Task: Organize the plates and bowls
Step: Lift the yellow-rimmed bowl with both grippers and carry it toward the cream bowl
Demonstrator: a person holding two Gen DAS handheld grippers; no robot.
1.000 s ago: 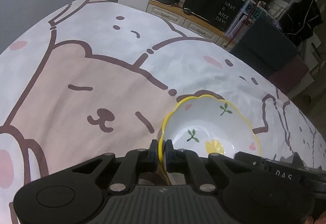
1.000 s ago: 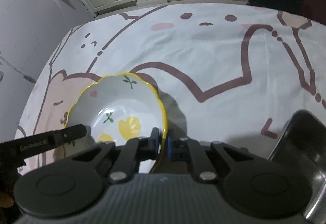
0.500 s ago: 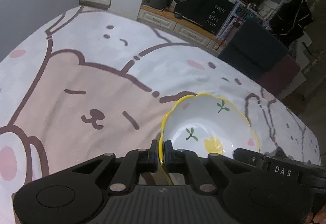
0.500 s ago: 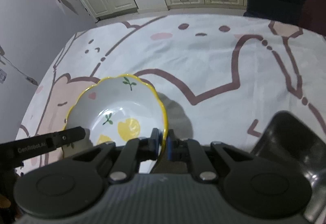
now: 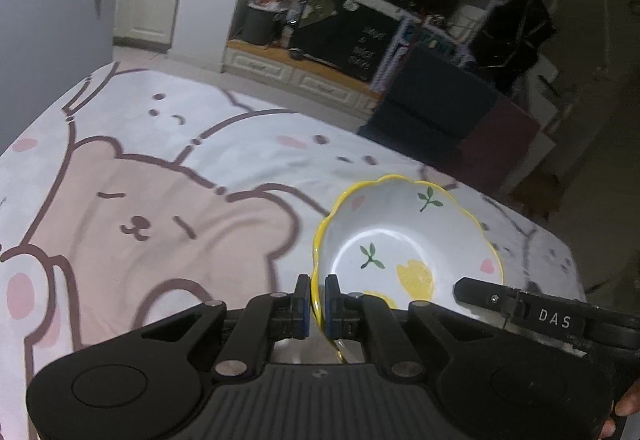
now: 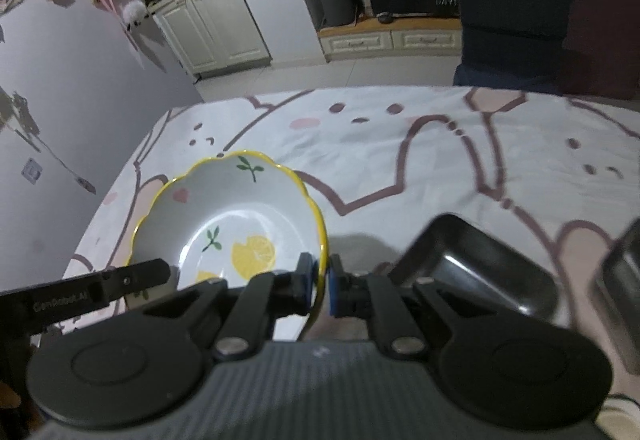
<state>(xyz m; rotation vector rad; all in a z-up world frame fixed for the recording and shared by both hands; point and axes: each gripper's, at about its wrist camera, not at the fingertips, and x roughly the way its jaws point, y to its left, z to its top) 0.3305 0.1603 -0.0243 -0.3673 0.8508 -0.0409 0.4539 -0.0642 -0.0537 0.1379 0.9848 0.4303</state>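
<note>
A white bowl (image 5: 400,240) with a wavy yellow rim and lemon and leaf prints hangs above the table, held from two sides. My left gripper (image 5: 316,292) is shut on its left rim. My right gripper (image 6: 322,280) is shut on the opposite rim of the same bowl (image 6: 228,212). Each view also shows the other gripper's black finger: the right one (image 5: 520,304) at the bowl's near right, the left one (image 6: 100,288) at its near left. The bowl is upright and holds nothing.
The table wears a white and pink bear-print cloth (image 5: 160,200). A rectangular metal tray (image 6: 480,260) lies on it right of the bowl, with a second metal container (image 6: 624,280) at the right edge. Beyond the table stand a dark chair (image 6: 512,20) and kitchen cabinets.
Both grippers have risen with the bowl between them, so the table has dropped away and more of the room shows. The metal tray has come further into the right wrist view.
</note>
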